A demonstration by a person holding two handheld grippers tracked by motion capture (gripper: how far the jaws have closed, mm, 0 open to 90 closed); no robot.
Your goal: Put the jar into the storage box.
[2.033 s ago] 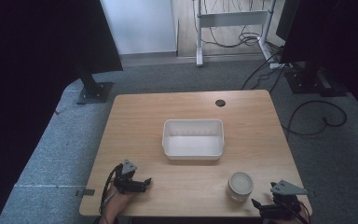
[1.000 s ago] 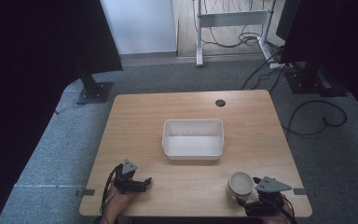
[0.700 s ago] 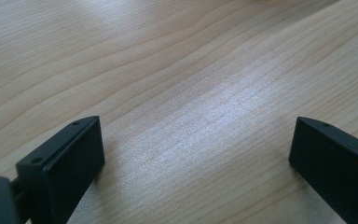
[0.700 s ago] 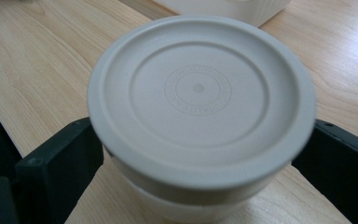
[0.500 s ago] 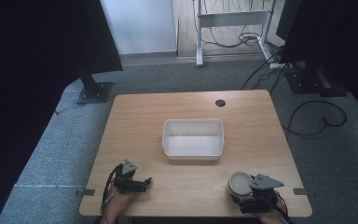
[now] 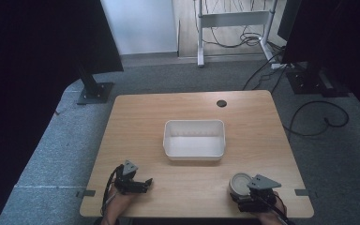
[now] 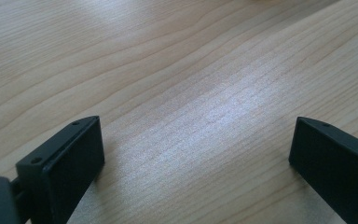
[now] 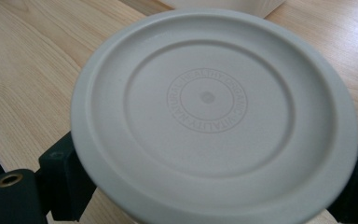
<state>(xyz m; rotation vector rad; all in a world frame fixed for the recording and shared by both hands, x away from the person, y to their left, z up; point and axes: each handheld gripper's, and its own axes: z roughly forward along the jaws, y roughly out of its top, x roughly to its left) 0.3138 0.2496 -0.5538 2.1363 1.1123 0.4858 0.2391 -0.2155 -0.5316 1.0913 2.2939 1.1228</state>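
A round off-white container with a lid (image 6: 239, 182) stands near the table's front right edge. Its lid (image 8: 209, 98) has a ring of embossed lettering in the right gripper view. My right gripper (image 6: 242, 190) (image 8: 214, 161) is up against it, one black jaw on each side just under the lid's rim, spread wide and open. My left gripper (image 6: 145, 183) rests low over bare wood near the front left edge. Its jaws (image 7: 196, 158) stand far apart with nothing between them.
A white rectangular bin (image 6: 194, 123) sits empty at the middle of the wooden table (image 6: 140, 117). A small dark hole (image 6: 221, 103) marks the far side of the tabletop. Black stands, cables and grey carpet surround the table.
My right gripper has slid left from the front right corner up to the container, and its jaws now straddle it. The left gripper has stayed put.
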